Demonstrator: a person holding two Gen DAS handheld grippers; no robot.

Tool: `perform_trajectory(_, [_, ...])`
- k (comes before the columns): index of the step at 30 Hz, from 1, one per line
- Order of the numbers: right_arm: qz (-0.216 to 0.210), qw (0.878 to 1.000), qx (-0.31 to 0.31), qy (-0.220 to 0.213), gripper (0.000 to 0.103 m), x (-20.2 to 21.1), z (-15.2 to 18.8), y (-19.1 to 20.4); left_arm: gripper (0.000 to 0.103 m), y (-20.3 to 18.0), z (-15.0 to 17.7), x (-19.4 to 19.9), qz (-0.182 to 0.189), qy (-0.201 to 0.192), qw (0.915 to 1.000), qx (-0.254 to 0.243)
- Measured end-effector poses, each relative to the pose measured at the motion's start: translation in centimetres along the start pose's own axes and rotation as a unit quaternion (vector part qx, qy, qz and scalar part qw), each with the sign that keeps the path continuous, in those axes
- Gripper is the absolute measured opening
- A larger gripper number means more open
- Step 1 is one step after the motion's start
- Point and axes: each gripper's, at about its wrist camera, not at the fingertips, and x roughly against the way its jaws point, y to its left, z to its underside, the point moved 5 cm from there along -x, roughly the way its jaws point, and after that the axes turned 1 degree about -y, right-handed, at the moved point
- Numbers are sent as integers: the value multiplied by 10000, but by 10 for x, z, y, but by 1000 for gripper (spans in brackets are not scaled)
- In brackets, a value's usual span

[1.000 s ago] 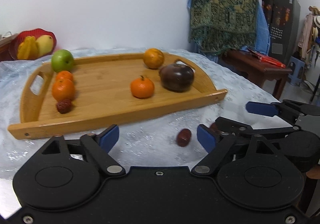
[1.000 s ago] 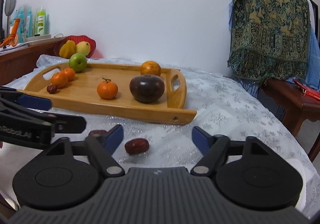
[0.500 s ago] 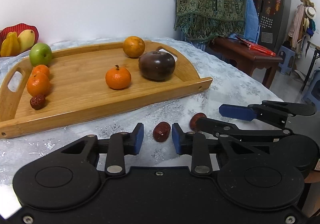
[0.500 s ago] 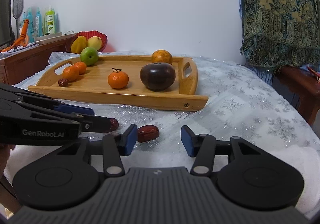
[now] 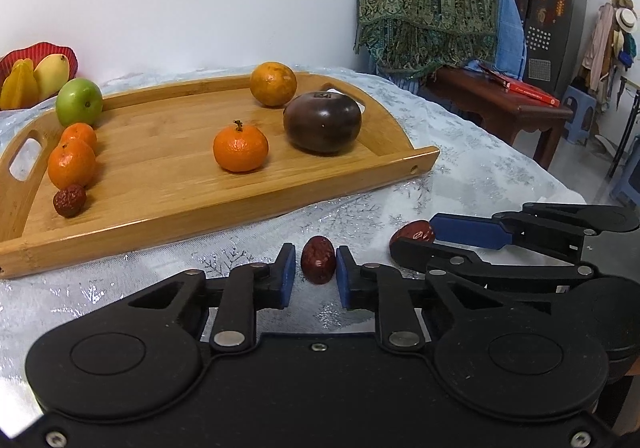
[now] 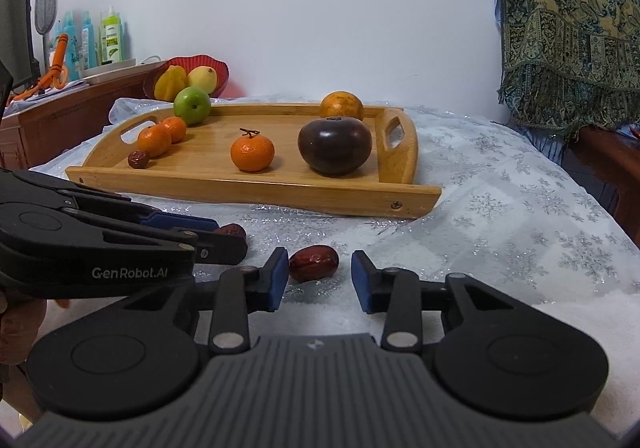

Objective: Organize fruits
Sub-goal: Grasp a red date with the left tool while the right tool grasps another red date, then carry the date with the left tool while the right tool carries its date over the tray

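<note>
Home (tablecloth (image 6: 500, 207), fruit bowl (image 6: 216, 65))
</note>
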Motion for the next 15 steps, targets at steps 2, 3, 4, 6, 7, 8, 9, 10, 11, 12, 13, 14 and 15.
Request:
perform_trajectory(2, [-13,10000,5,33,44,-3,1,2,16,0,0,-1,-10,-3,9999,-127])
perform_trajectory(3, [-17,10000,13,48,43,-4,1,2,16,-1,0,-1,-24,-14,9998,-190])
perform_trajectory(4, [-25,10000,21,63,42,-5,1,4,16,0,0,-2,-29,-25,9997,-239])
perform_trajectory(6, [-28,9999,47,87,39,-7,2,6,16,-1,1,-2,-25,-57,9995,-316])
perform_trajectory(7, [-7,9999,69,90,39,-7,2,7,16,0,2,-2,-19,-83,9993,-359])
perform_trajectory(8, [7,9999,88,89,39,-8,3,8,16,1,2,-3,-4,-110,9992,-380])
perform_trajectory(9, [17,9999,97,86,39,-8,3,8,16,2,3,-3,15,-132,9992,-373])
perform_trajectory(10, [24,9999,94,83,39,-9,3,9,16,3,3,-3,32,-154,9992,-357])
perform_trajectory(11, [29,9999,84,80,39,-9,3,9,16,4,4,-3,43,-178,9992,-343])
perform_trajectory(12, [35,9999,76,74,39,-10,3,10,16,5,4,-4,49,-199,9993,-318])
perform_trajectory(13, [42,9999,75,67,39,-10,2,10,16,6,4,-4,54,-218,9993,-287])
perform_trajectory(14, [46,9999,73,62,38,-11,2,11,16,7,4,-4,58,-234,9993,-270])
perform_trajectory(15, [51,9999,74,57,38,-11,2,11,16,8,4,-4,63,-247,9993,-261])
